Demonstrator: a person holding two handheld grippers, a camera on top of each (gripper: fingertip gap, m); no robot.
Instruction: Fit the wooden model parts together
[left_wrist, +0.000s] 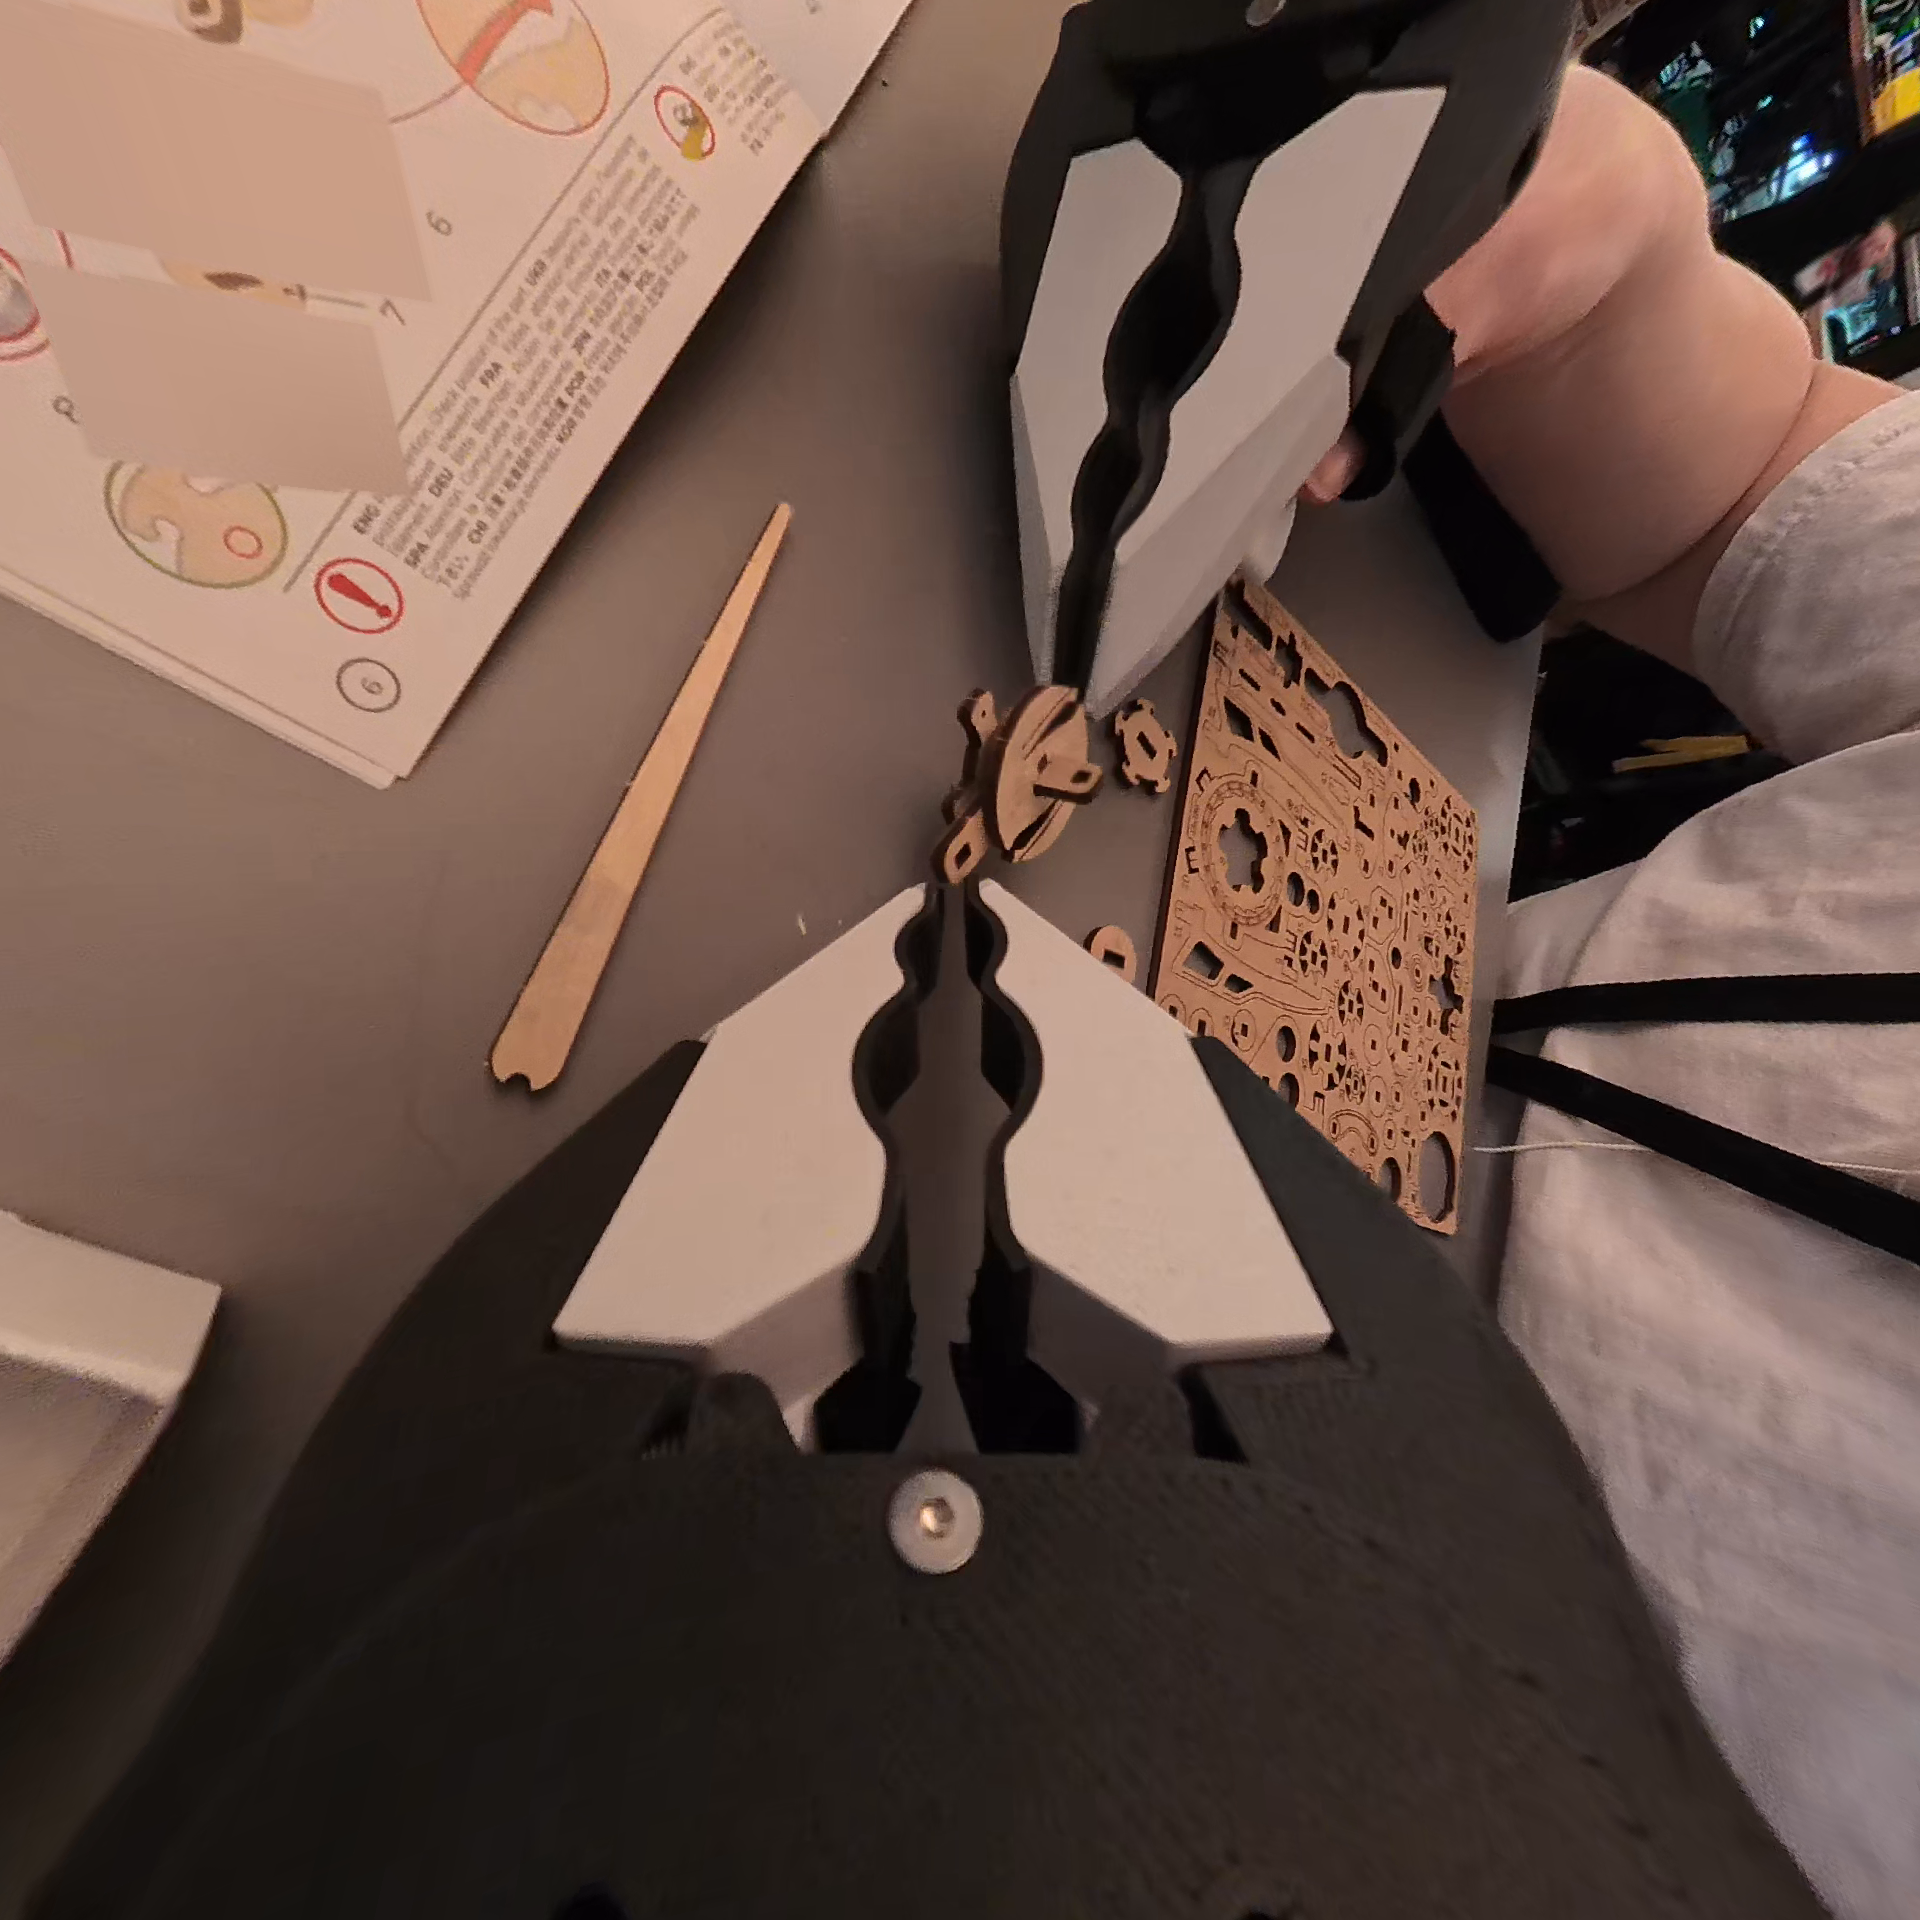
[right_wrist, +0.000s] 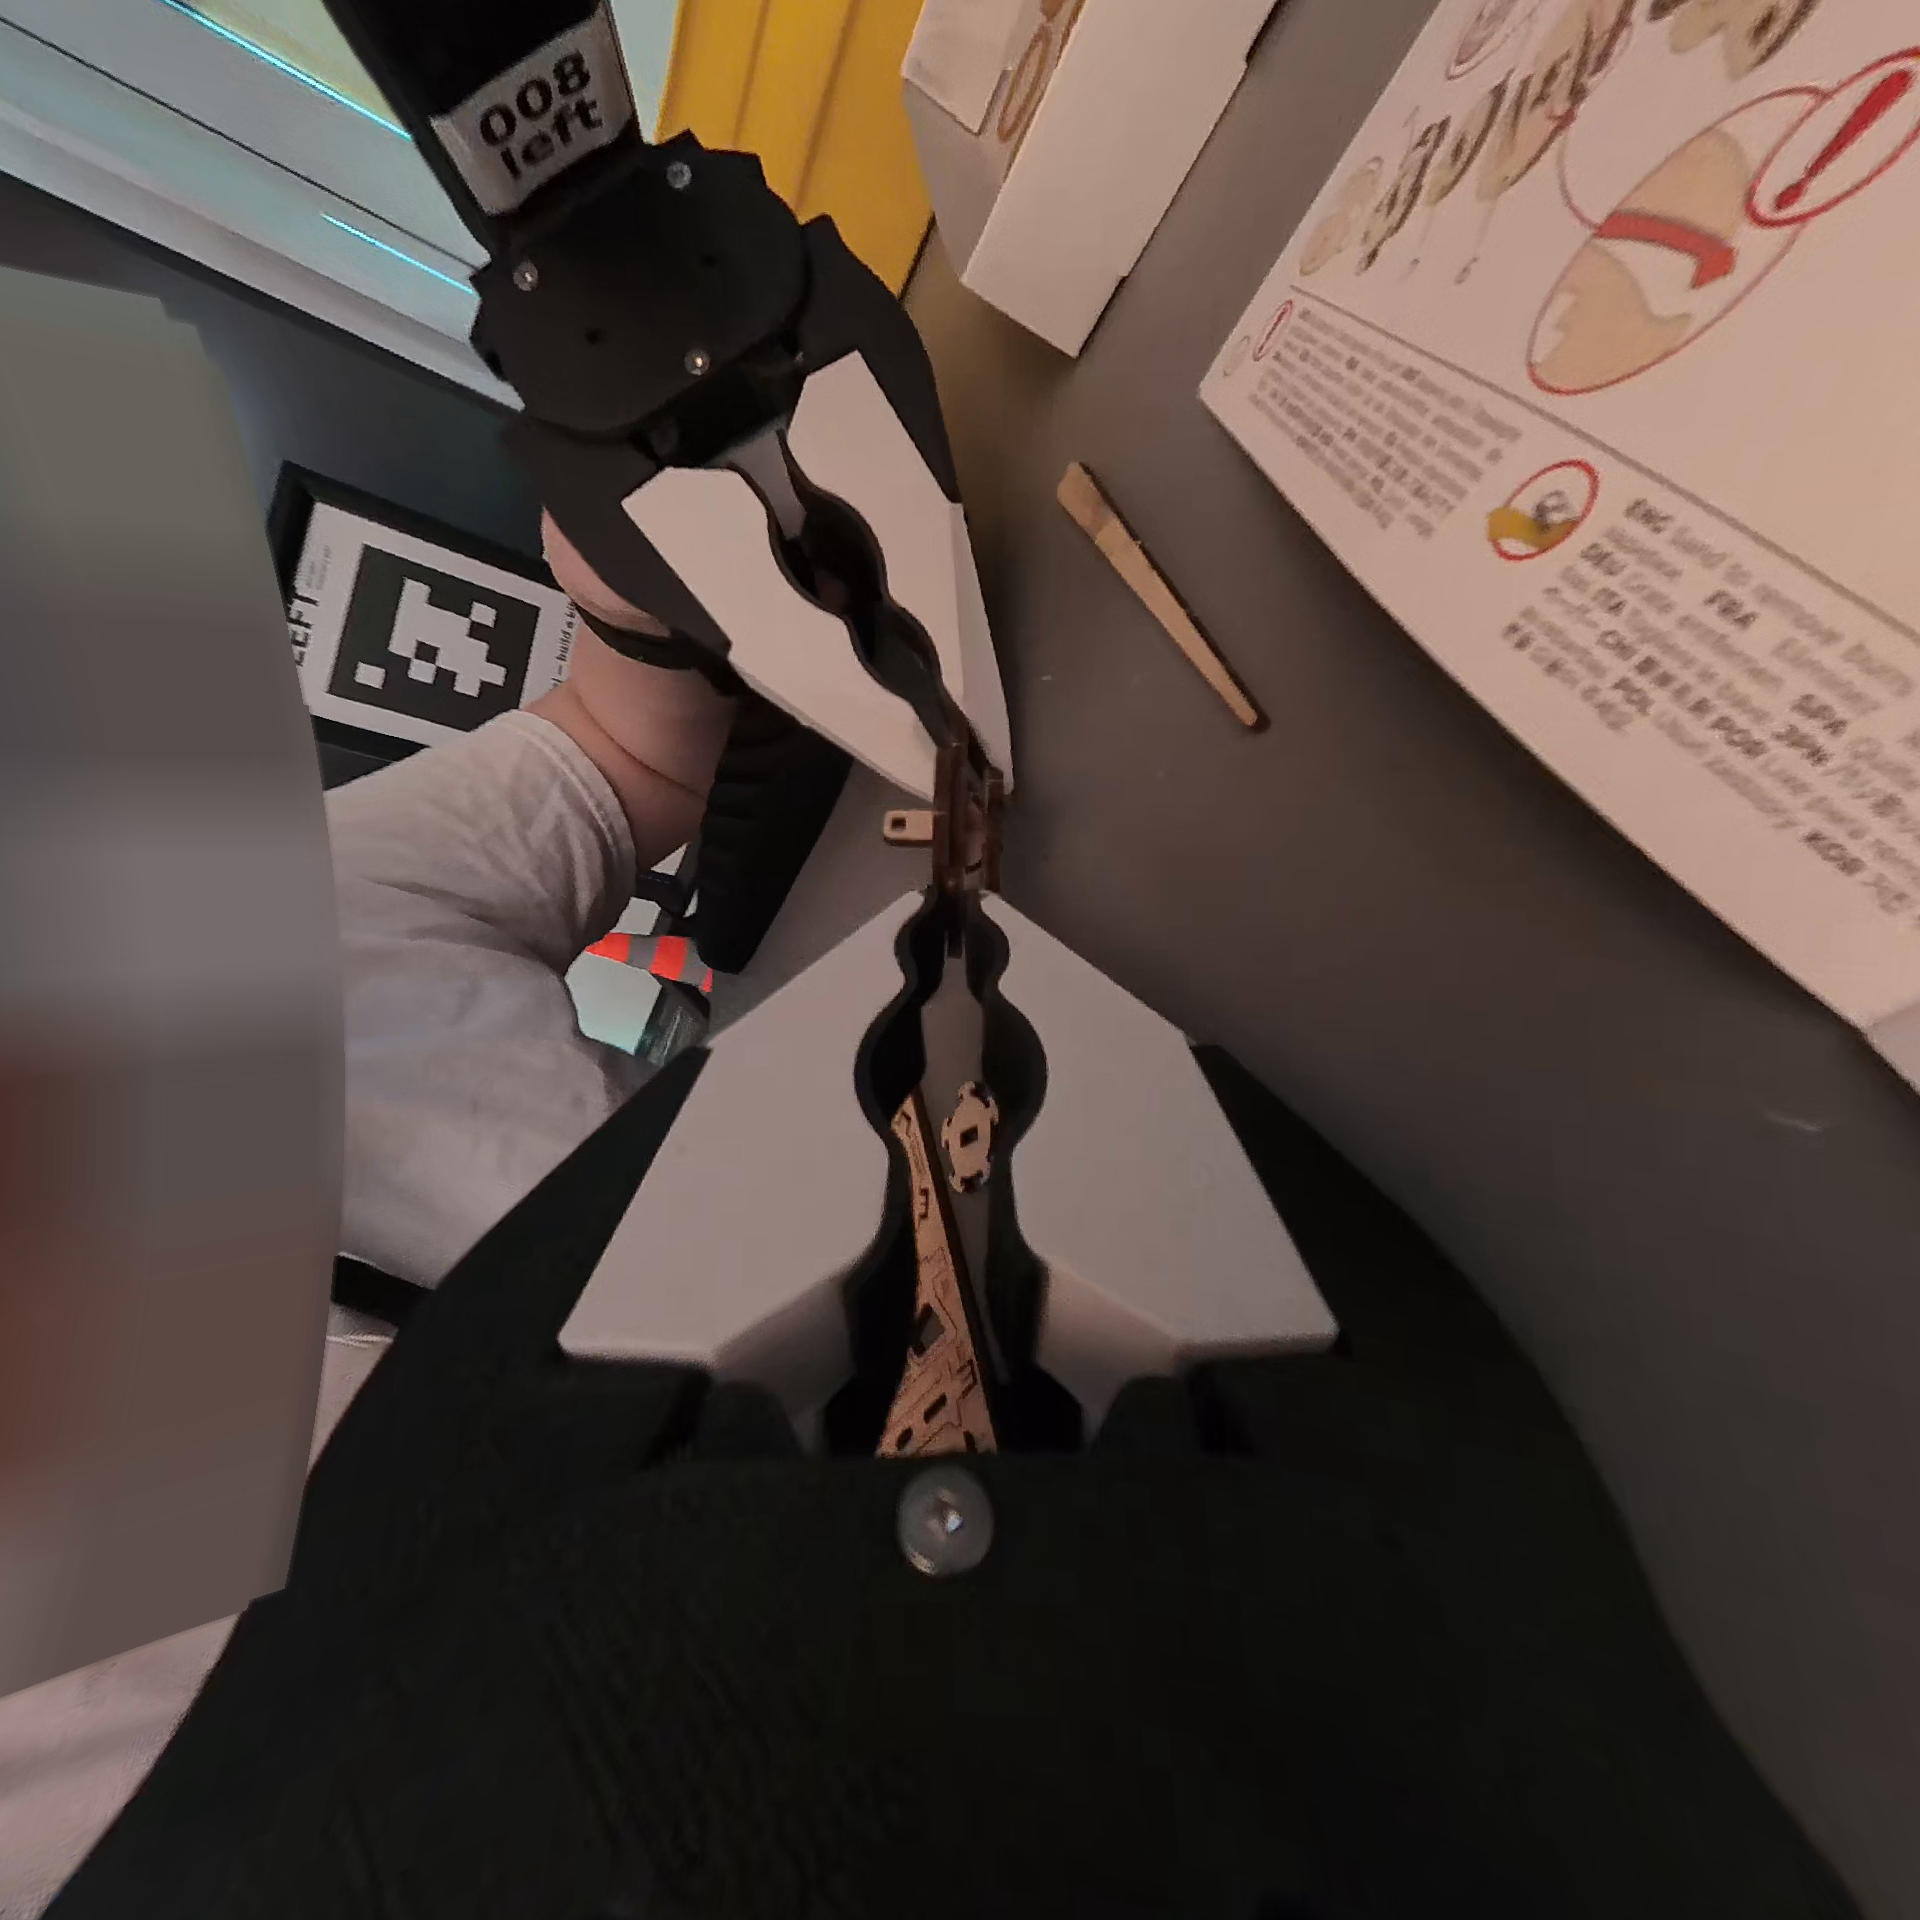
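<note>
A small wooden assembly (left_wrist: 1029, 790), a round disc with arm pieces slotted through it, hangs just above the grey table (left_wrist: 260, 935). My left gripper (left_wrist: 951, 896) is shut on its lower arm piece with the square hole. My right gripper (left_wrist: 1070, 691) comes in from the top and is shut on the disc's upper rim. In the right wrist view the assembly (right_wrist: 961, 831) shows edge-on between my right gripper (right_wrist: 951, 904) and my left gripper (right_wrist: 977, 753), tips facing each other.
A laser-cut wooden parts sheet (left_wrist: 1330, 935) lies to the right, with a loose small gear (left_wrist: 1145, 746) and an oval piece (left_wrist: 1110, 945) beside it. A wooden stick tool (left_wrist: 644, 810) and an instruction booklet (left_wrist: 540, 343) lie left. A white box (right_wrist: 1049, 156) stands farther off. A person's arm (left_wrist: 1610, 364) is at right.
</note>
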